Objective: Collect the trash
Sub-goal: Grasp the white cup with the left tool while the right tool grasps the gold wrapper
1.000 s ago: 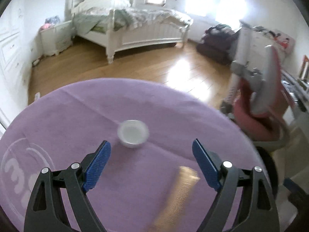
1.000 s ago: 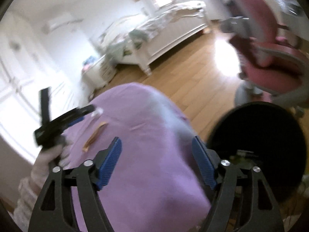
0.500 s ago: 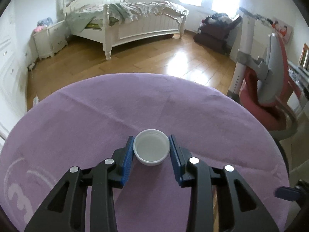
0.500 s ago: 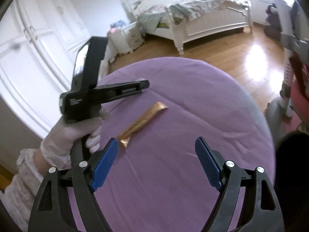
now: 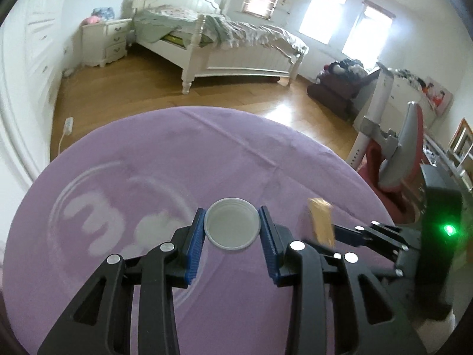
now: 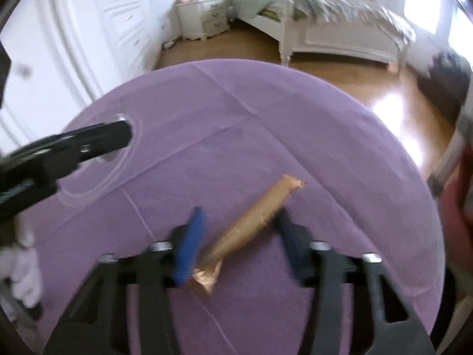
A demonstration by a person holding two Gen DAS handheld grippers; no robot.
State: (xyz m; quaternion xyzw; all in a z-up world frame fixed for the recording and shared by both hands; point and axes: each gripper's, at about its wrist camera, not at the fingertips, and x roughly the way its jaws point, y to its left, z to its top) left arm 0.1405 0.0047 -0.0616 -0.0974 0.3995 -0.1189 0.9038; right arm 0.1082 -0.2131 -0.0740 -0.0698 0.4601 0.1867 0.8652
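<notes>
A small white plastic lid [image 5: 232, 223] sits between the blue pads of my left gripper [image 5: 232, 230], which is shut on it above the round purple tablecloth [image 5: 165, 153]. A long gold snack wrapper [image 6: 254, 224] lies on the cloth between the fingers of my right gripper [image 6: 241, 236], whose jaws are partly closed around it; the view is blurred and contact on both sides is unclear. The wrapper's end [image 5: 320, 220] and the right gripper [image 5: 348, 235] also show in the left wrist view. The left gripper [image 6: 74, 145] shows at the left of the right wrist view.
A white printed circle logo [image 5: 97, 207] marks the cloth. A red and grey chair [image 5: 399, 159] stands right of the table. A white bed [image 5: 224, 47], a nightstand [image 5: 109, 41] and wooden floor [image 5: 124, 94] lie beyond.
My left gripper stays shut on the lid and has lifted and shifted left with it. My right gripper has moved in over the gold wrapper and its jaws have narrowed around it.
</notes>
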